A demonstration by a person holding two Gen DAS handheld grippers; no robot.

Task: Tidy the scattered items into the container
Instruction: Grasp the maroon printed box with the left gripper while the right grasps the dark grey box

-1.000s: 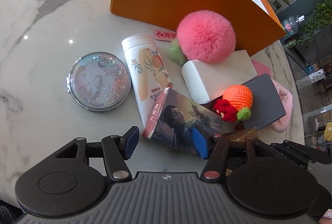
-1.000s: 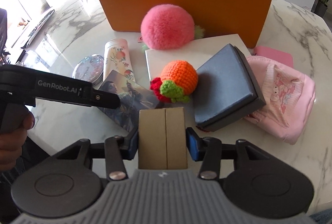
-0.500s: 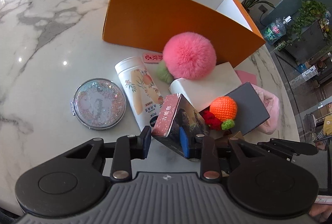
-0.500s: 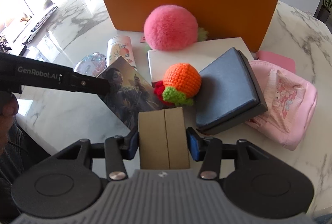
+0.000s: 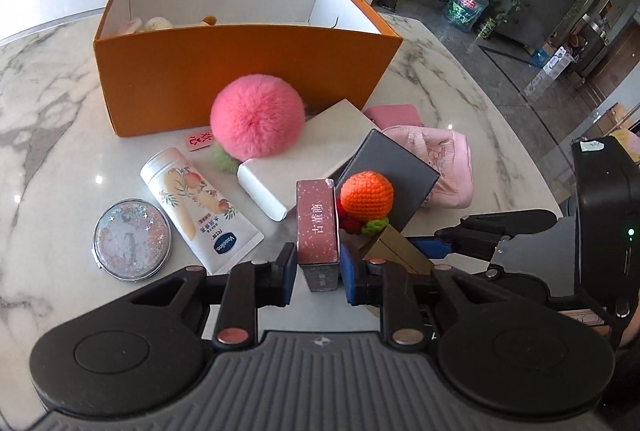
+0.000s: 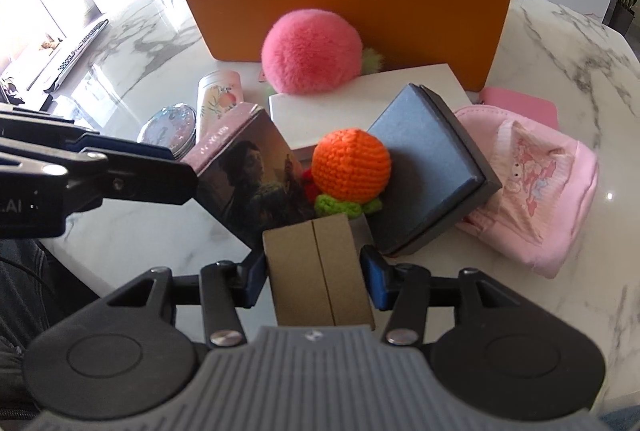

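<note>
The orange box stands open at the far side of the marble table, with a few pale items showing inside at its left end. In front of it lie a pink pompom, a white box, a lotion tube, a round compact mirror, a grey box, a crocheted orange and a pink cloth. The left tongs grip a picture-printed box by its narrow sides. The right tongs clamp a brown cardboard box.
</note>
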